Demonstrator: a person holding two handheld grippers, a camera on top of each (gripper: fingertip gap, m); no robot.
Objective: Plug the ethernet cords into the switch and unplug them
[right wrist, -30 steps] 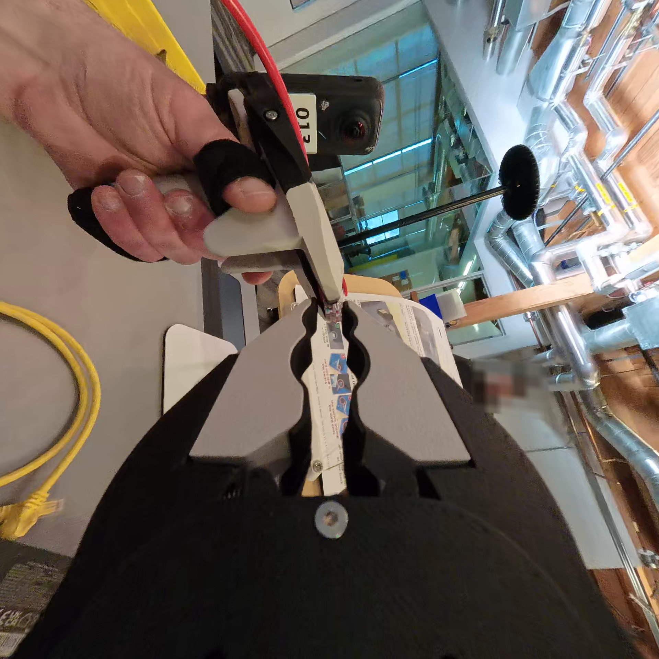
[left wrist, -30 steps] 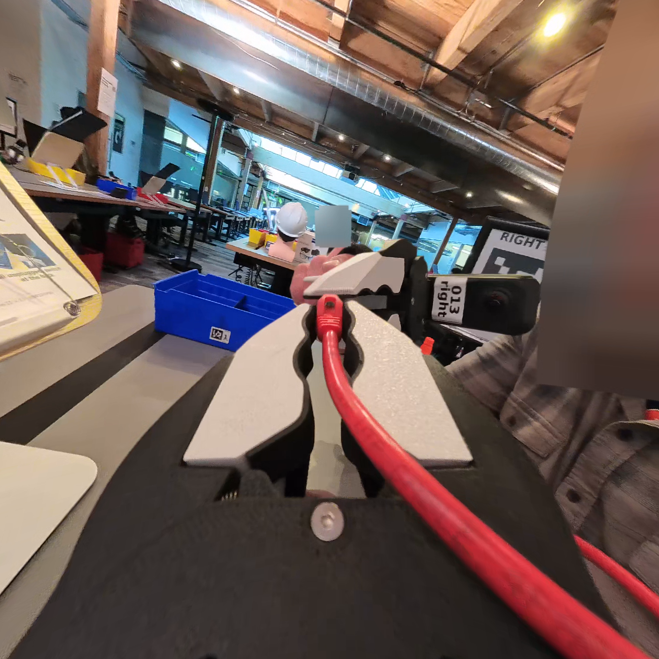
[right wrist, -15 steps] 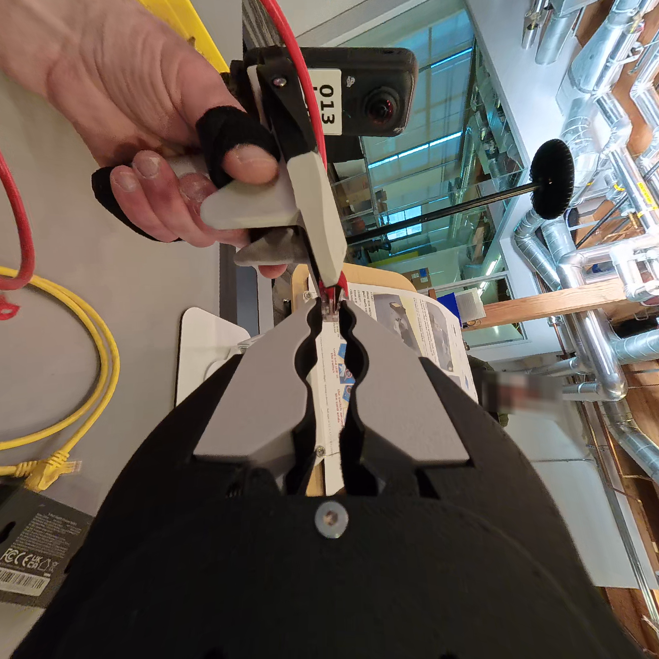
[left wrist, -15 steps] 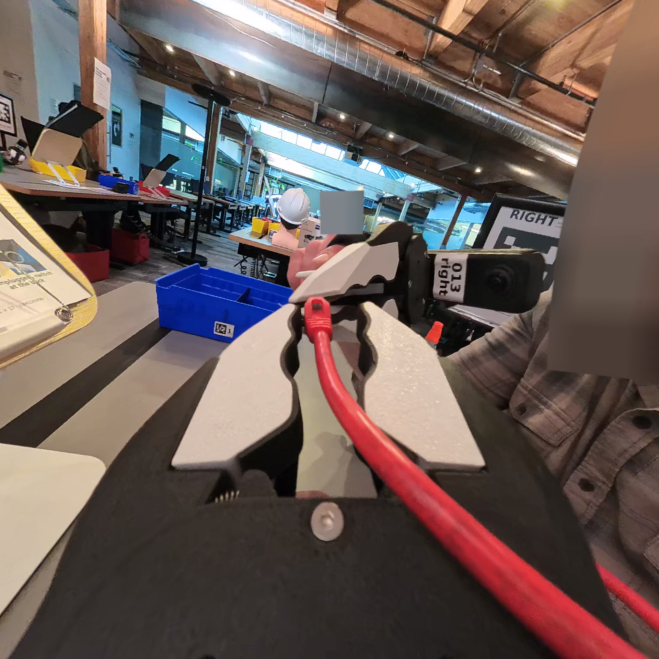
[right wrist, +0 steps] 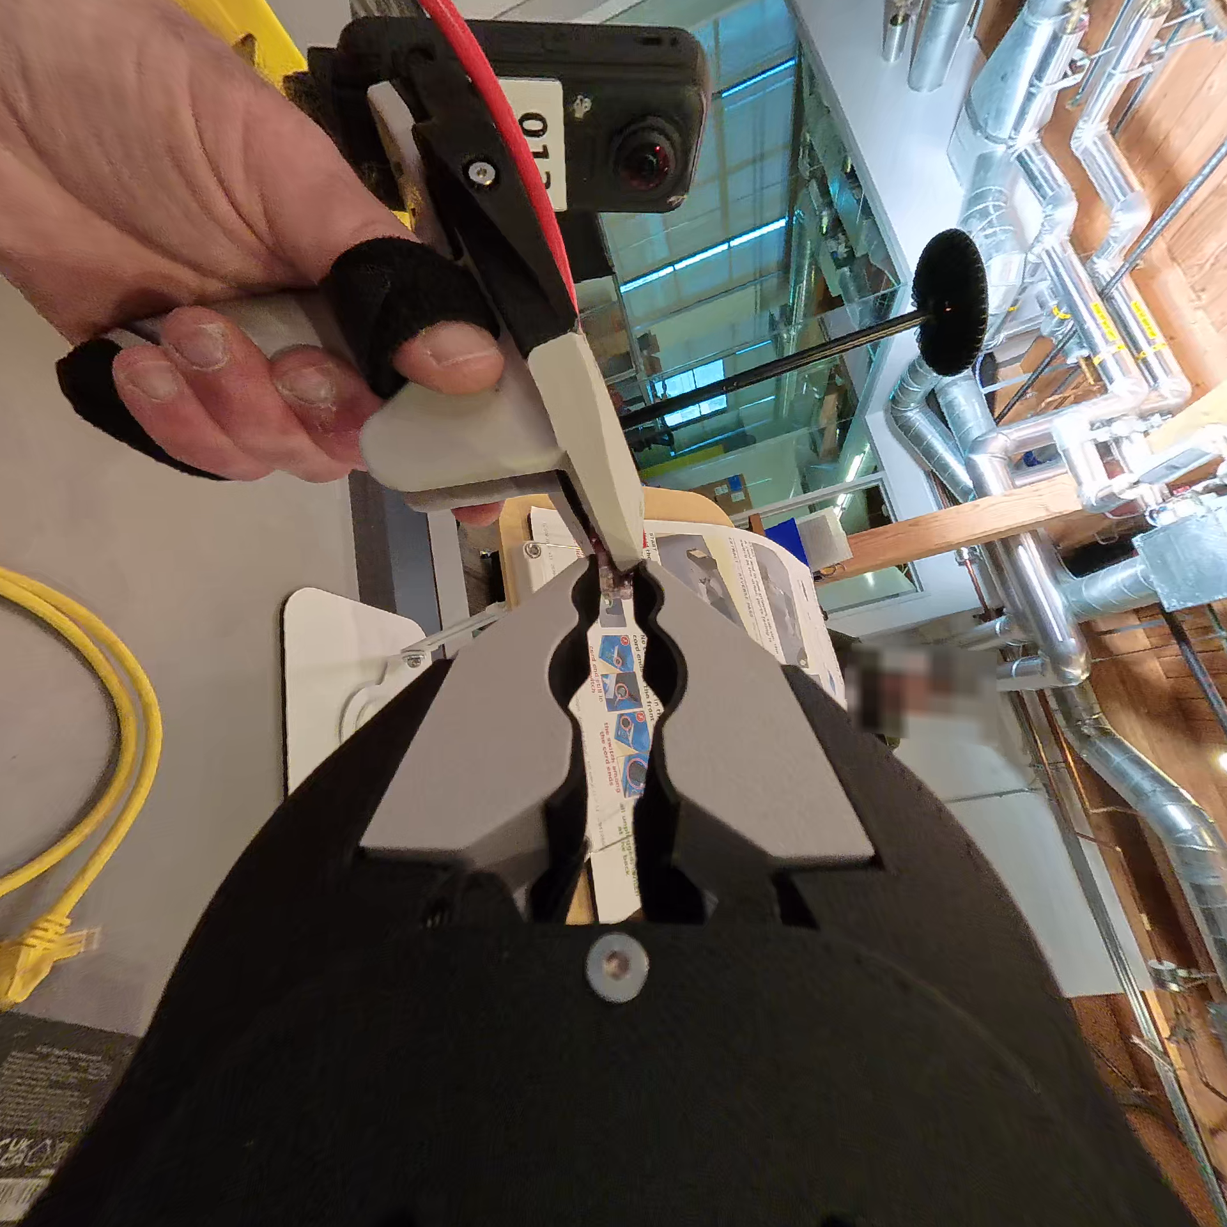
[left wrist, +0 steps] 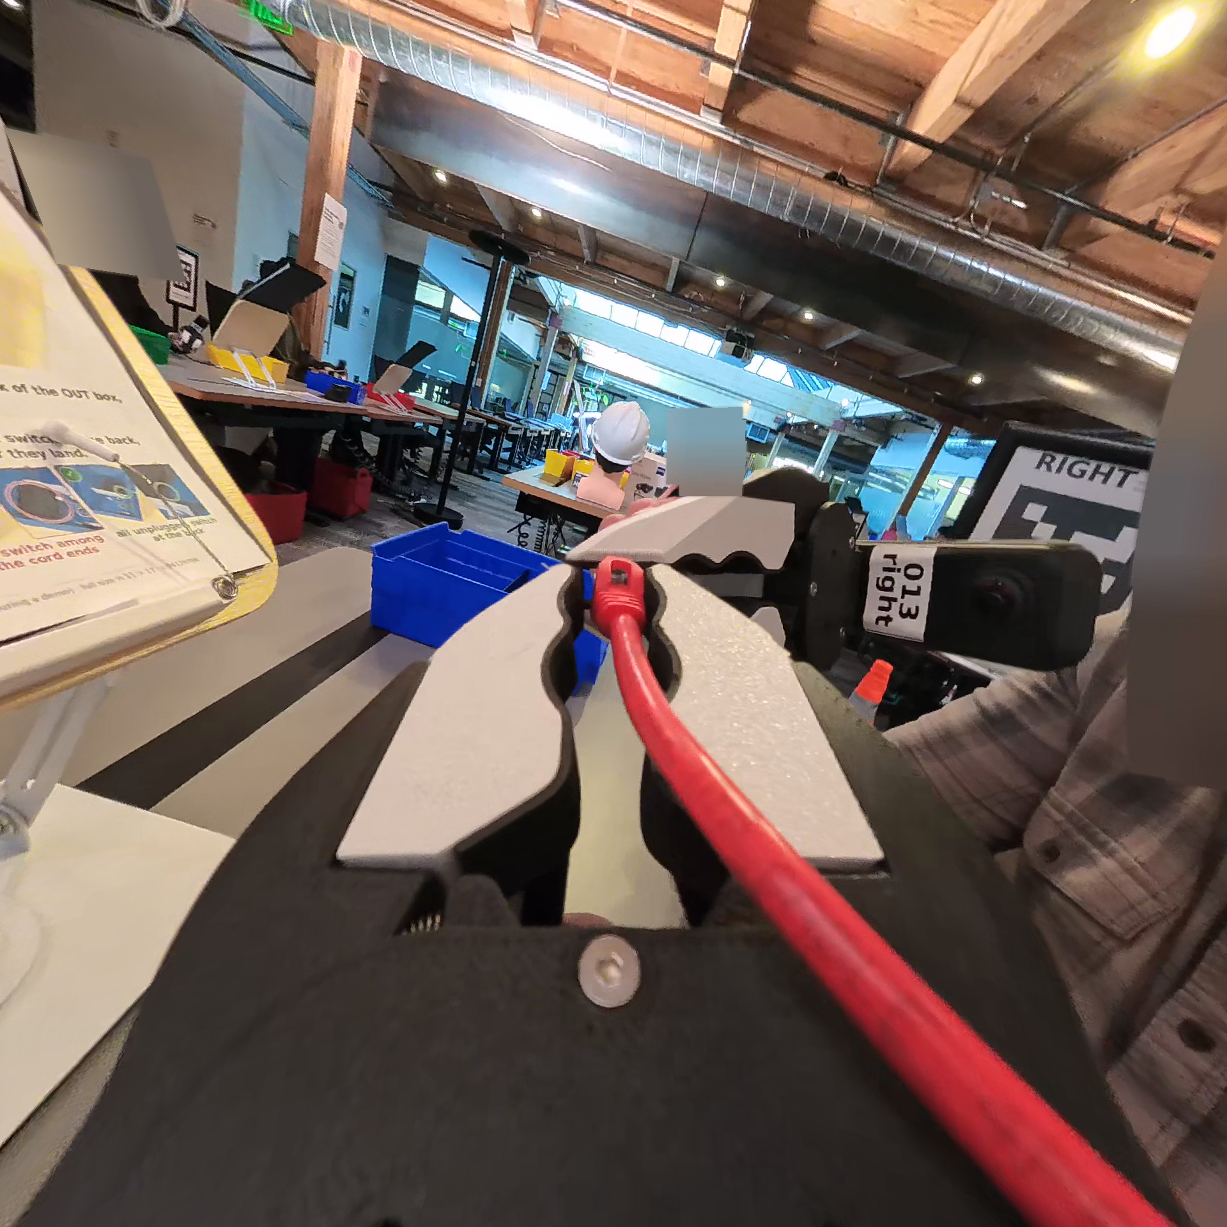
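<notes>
My left gripper (left wrist: pixel 614 584) is shut on the boot of a red ethernet cord (left wrist: pixel 697 737), held in the air; the cord runs back over the gripper to the lower right. My right gripper (right wrist: pixel 617 579) meets it tip to tip and is closed around the cord's clear plug (right wrist: pixel 612 584). In the left wrist view the right gripper (left wrist: pixel 690 531) comes in from the right. In the right wrist view a hand (right wrist: pixel 199 232) holds the left gripper (right wrist: pixel 584 451). A yellow cord (right wrist: pixel 136 730) lies on the grey table, and the black switch's corner (right wrist: pixel 53 1075) shows at the lower left.
An instruction sheet on a stand (left wrist: pixel 99 498) with a white base (left wrist: pixel 99 929) stands at the left. A blue bin (left wrist: pixel 431 591) sits at the far table edge. A person's plaid sleeve (left wrist: pixel 1062 830) is at the right. Both grippers' tips are close together, under 4 cm apart.
Both grippers have shifted together with the red cord end still between them. The instruction sheet is nearer in the left wrist view. The left gripper and hand look larger in the right wrist view.
</notes>
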